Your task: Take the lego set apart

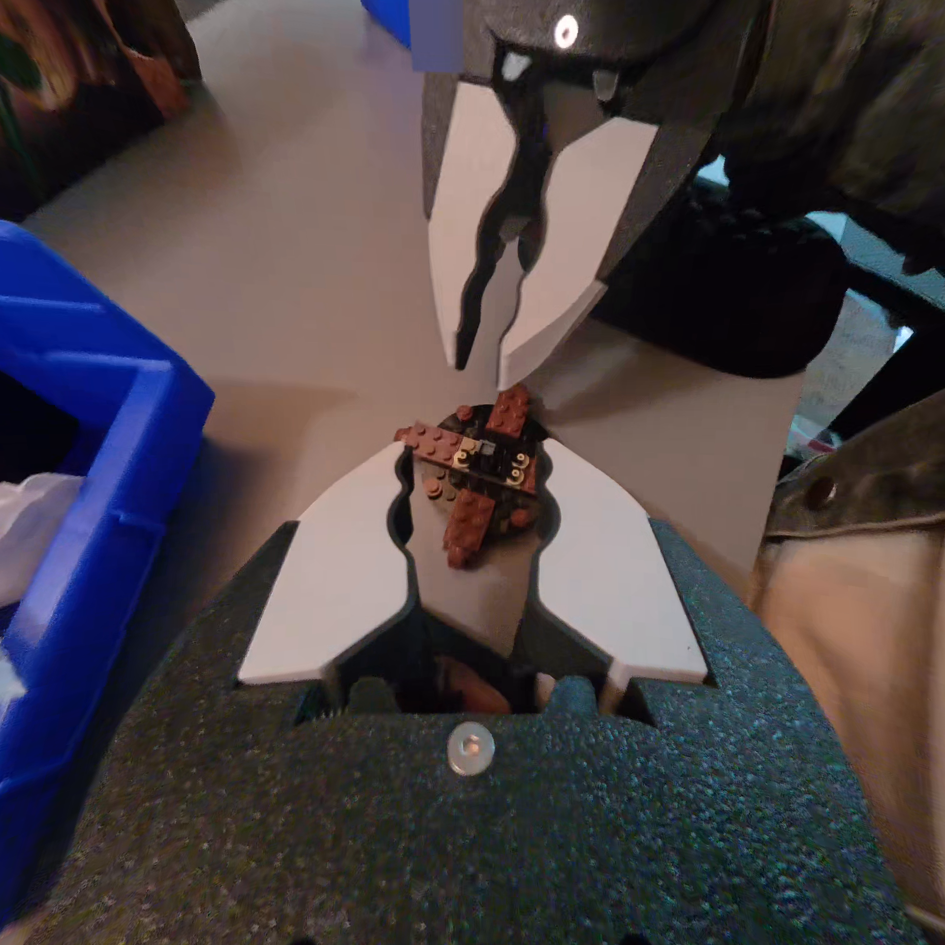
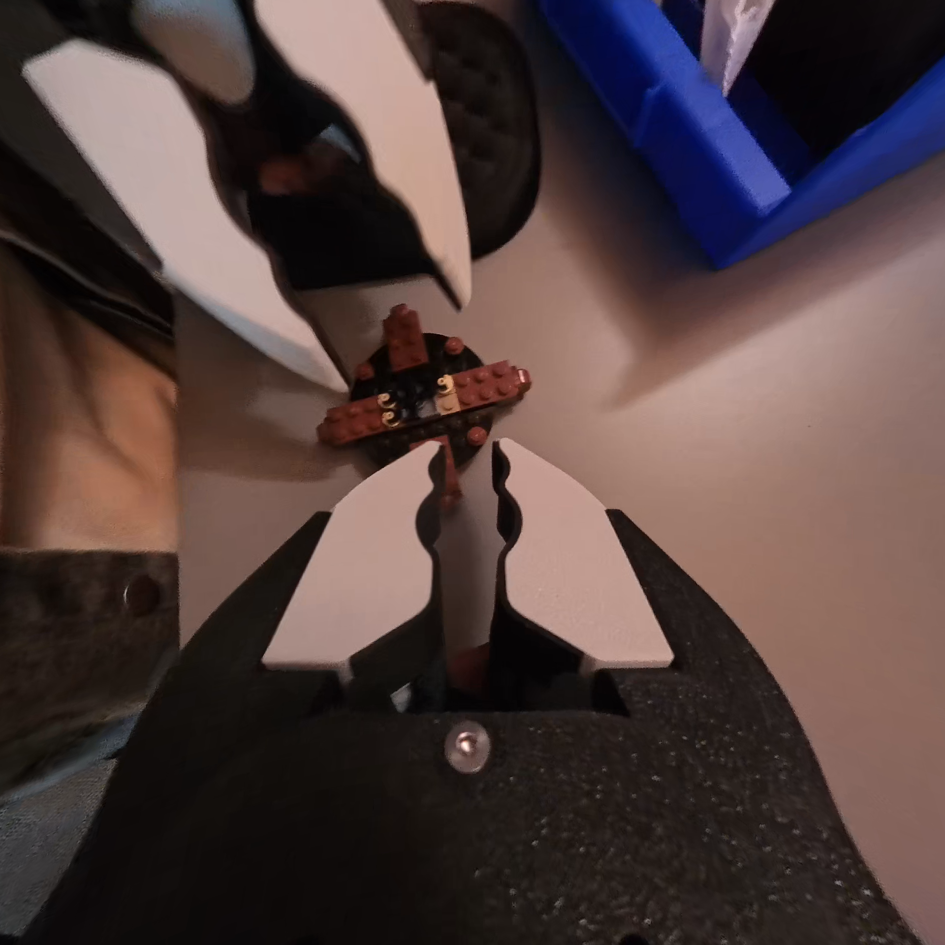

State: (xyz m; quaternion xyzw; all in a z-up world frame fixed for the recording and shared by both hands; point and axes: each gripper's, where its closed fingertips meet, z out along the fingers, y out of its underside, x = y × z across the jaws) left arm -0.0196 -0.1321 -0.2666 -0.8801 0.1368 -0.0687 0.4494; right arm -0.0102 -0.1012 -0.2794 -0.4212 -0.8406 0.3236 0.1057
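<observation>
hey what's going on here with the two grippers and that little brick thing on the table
A person is working two handheld grippers toward a small round black lego model with reddish-brown plates crossing it, which lies on the pale table. The left gripper is open with its fingers either side of the model. The right gripper is open at the model's opposite edge, near a brown plate. A blue plastic bin sits nearby.

The blue bin (image 1: 102, 460) runs off the left edge in the left wrist view, its crumpled pale contents (image 1: 30, 516) too blurred to identify; the right gripper (image 2: 468, 450) hides the near end of the lego set (image 2: 424, 394); the dark padded object (image 2: 491, 153) is half covered.
</observation>
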